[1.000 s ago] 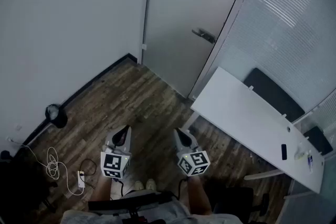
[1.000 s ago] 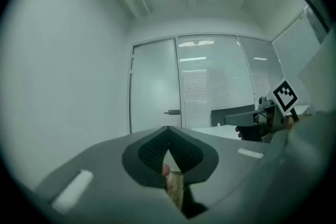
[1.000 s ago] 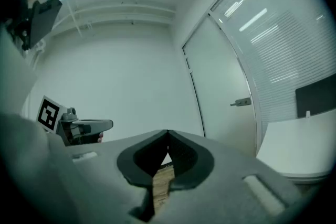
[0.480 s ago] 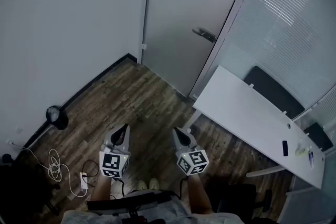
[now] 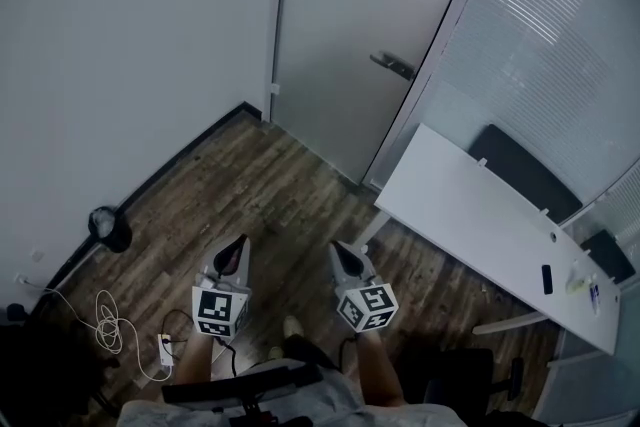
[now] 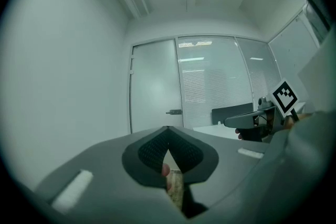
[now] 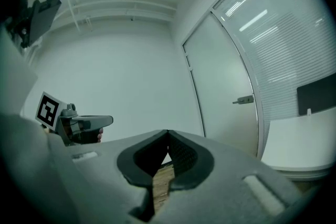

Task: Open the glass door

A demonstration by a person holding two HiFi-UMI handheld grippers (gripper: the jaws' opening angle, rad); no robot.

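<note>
Along the left wall, the dark round fixture [image 5: 108, 227] and the loose cable [image 5: 108, 335] on the floor sit lower in the head view than a second ago. One shoe [image 5: 290, 325] has come forward, so the person appears to be walking toward the door. The left gripper [image 5: 237, 247] is carried level, its jaws pressed together on nothing. Just beside it, the right gripper [image 5: 341, 252] also has its tips meeting and is empty. Ahead and to the right, the glass door [image 5: 345, 25] stands closed, its lever handle [image 5: 393, 66] well apart from both grippers. Further right are the white table [image 5: 470, 220] and the blinded glass wall [image 5: 545, 45]. The task is still at the approach, with the handle yet to be reached.
</note>
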